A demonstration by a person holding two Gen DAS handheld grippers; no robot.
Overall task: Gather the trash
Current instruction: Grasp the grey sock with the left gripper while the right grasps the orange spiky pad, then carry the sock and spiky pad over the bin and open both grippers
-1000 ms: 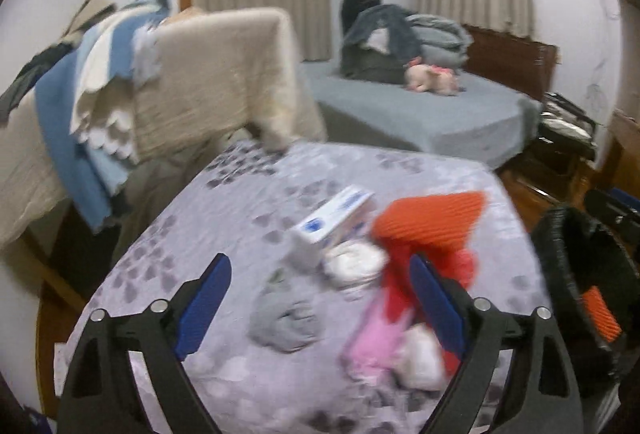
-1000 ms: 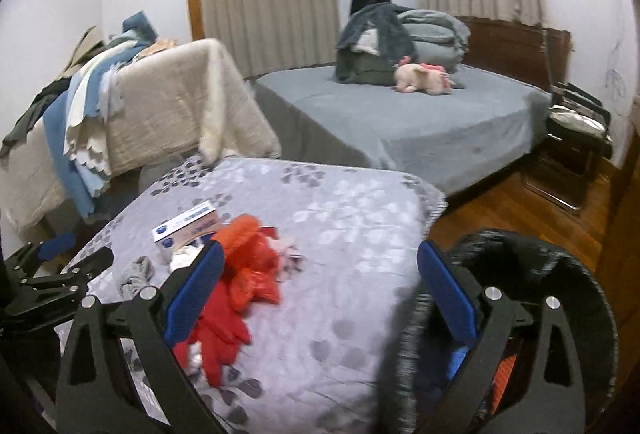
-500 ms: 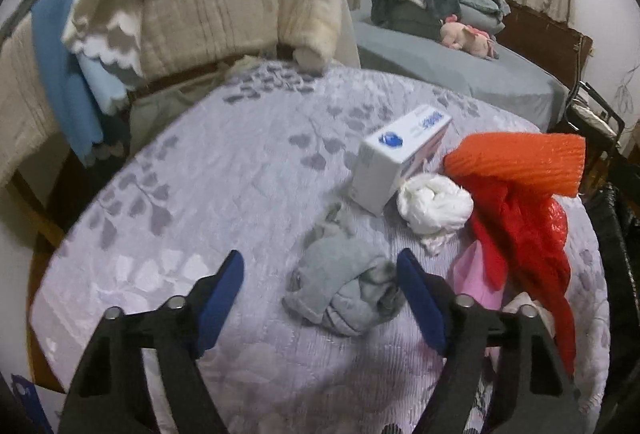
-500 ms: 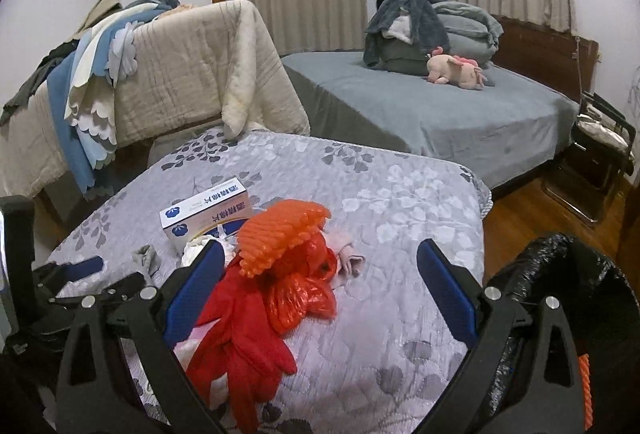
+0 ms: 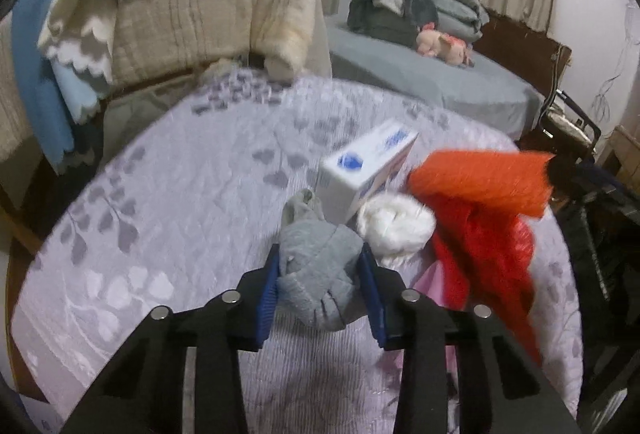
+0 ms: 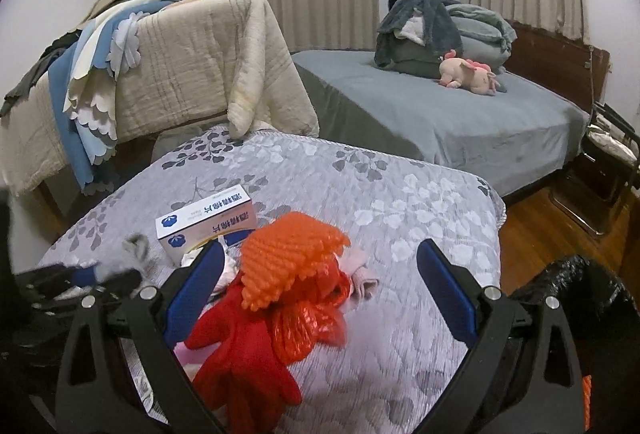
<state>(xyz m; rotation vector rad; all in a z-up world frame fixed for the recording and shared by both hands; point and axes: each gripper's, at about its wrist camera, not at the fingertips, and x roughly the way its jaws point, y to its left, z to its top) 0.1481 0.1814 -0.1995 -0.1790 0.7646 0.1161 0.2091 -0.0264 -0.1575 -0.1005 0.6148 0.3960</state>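
My left gripper (image 5: 320,286) is shut on a crumpled grey cloth (image 5: 316,274) on the grey leaf-patterned bedspread (image 5: 180,202). Just beyond it lie a white and blue box (image 5: 368,166), a white wad (image 5: 394,226), an orange foam net (image 5: 480,182), red plastic (image 5: 480,258) and a pink piece (image 5: 430,284). My right gripper (image 6: 320,294) is open and empty, hovering above the orange net (image 6: 292,254) and red glove (image 6: 240,350). The box (image 6: 208,222) lies to its left. The left gripper (image 6: 84,276) shows blurred at the left edge.
A black-lined trash bin (image 6: 580,314) stands at the bedspread's right edge, over wooden floor (image 6: 560,222). A grey bed (image 6: 440,114) with a pink plush toy (image 6: 472,74) lies behind. Blankets hang over a rail (image 6: 180,66) at the back left.
My left gripper has moved forward and down and shut on the grey cloth. My right gripper has moved left from the bin to above the orange net, staying open.
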